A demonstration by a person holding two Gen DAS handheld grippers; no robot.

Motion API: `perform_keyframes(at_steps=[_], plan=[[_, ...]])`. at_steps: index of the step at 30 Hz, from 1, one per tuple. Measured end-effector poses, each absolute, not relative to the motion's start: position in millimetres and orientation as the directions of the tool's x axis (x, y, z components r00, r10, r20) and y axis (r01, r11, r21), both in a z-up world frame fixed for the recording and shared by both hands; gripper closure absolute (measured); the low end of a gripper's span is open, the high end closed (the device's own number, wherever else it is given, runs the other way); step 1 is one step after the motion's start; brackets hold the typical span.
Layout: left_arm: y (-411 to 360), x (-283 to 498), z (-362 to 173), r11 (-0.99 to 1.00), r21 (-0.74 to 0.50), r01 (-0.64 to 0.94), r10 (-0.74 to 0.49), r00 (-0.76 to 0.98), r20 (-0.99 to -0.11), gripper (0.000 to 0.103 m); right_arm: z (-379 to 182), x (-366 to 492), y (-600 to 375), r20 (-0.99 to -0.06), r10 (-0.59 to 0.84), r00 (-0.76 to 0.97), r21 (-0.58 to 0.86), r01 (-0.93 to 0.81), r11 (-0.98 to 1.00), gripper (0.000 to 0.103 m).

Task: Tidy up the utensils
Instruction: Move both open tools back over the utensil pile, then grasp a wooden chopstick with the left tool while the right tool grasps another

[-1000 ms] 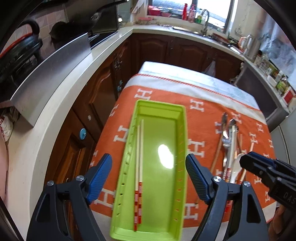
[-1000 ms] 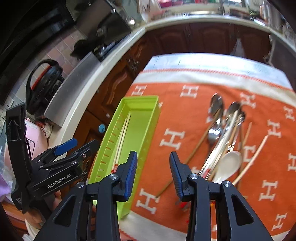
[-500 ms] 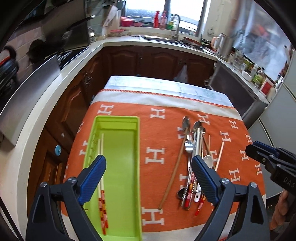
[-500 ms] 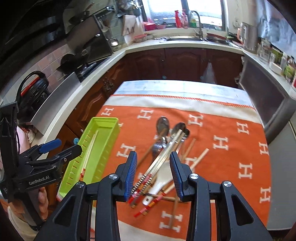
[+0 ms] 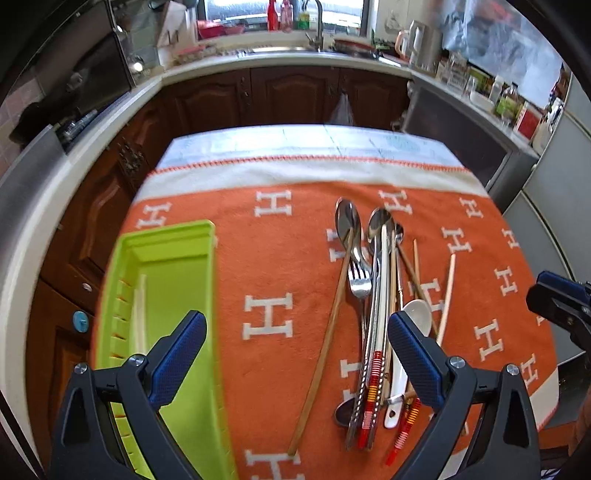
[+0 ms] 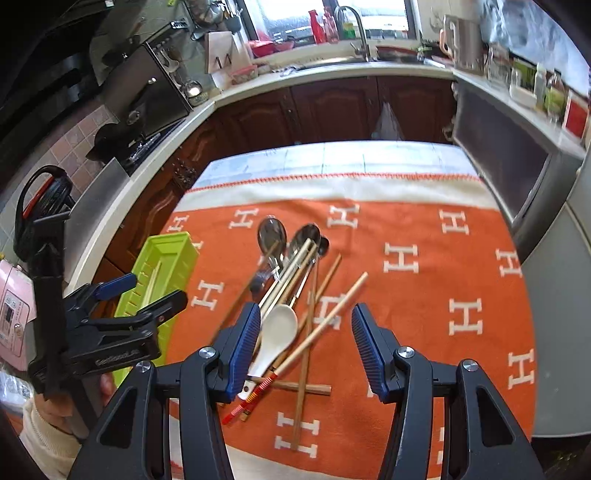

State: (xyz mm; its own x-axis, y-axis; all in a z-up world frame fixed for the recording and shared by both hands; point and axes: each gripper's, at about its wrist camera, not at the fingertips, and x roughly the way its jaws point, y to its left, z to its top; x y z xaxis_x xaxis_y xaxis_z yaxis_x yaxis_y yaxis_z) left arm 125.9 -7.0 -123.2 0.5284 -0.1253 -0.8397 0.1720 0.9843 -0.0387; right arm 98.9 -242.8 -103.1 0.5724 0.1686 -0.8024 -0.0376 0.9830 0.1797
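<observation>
A pile of utensils (image 5: 373, 306) lies on the orange cloth: metal spoons (image 5: 347, 221), a fork (image 5: 360, 280), a white ceramic spoon (image 6: 275, 338), and wooden and red-banded chopsticks (image 6: 325, 321). A green tray (image 5: 195, 295) at the left holds two chopsticks (image 5: 139, 314). My left gripper (image 5: 295, 350) is open and empty, above the cloth between tray and pile. My right gripper (image 6: 301, 343) is open and empty, above the near end of the pile, straddling the white spoon and a chopstick.
The orange cloth with white H marks (image 6: 424, 288) covers a small table. Dark wood cabinets (image 5: 295, 96) and a white counter ring it. A sink and bottles (image 6: 332, 29) stand at the back. A grey appliance (image 6: 554, 258) is at the right.
Both grippers have swung right, from over the tray toward the utensil pile. The right gripper's jaws have opened wider. Nothing on the table has moved.
</observation>
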Motion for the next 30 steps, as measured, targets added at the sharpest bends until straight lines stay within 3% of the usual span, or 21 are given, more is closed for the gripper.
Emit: perform_keyframes(at_steps=[2,5,10,16,21,27,30], plan=[[-9.8,131.4,-136.8,0.983,-0.038,0.178,-0.125,0.509,-0.852,0.006,-117.7,101.6,-245.6,-0.811,0.184,0.556,0.197,-0.038,0.98,0.05],[-14.1,138.1,-154.7,0.981,-0.029,0.192,-0.121,0.486,-0.866,0.016,-144.4,108.9,-251.5,-0.827,0.204,0.524,0.225,-0.024,0.974,0.051],[-13.9,150.6,-180.4,0.979,-0.074,0.192,-0.148,0.409,-0.901,0.045,-183.9,120.4,-252.1,-0.844,0.233,0.483,0.265,-0.002,0.964,0.051],[-13.5,155.6,-192.1,0.979,-0.079,0.19,-0.148,0.384,-0.911,0.052,-219.7,133.0,-256.4,-0.847,0.28,0.452,0.323,0.02,0.946,0.053],[-18.1,157.6,-199.1,0.975,-0.082,0.205,-0.153,0.364,-0.919,0.058,-235.2,142.3,-257.8,-0.84,0.302,0.45,0.358,0.043,0.933,0.066],[-29.1,155.9,-201.9,0.974,-0.02,0.224,-0.111,0.398,-0.911,0.062,-249.3,155.1,-261.3,-0.832,0.332,0.445,0.407,0.083,0.91,0.073],[-30.2,156.3,-200.8,0.975,-0.02,0.221,-0.112,0.41,-0.905,0.085,-256.1,161.7,-260.2,-0.827,0.347,0.442,0.429,0.096,0.898,0.079]])
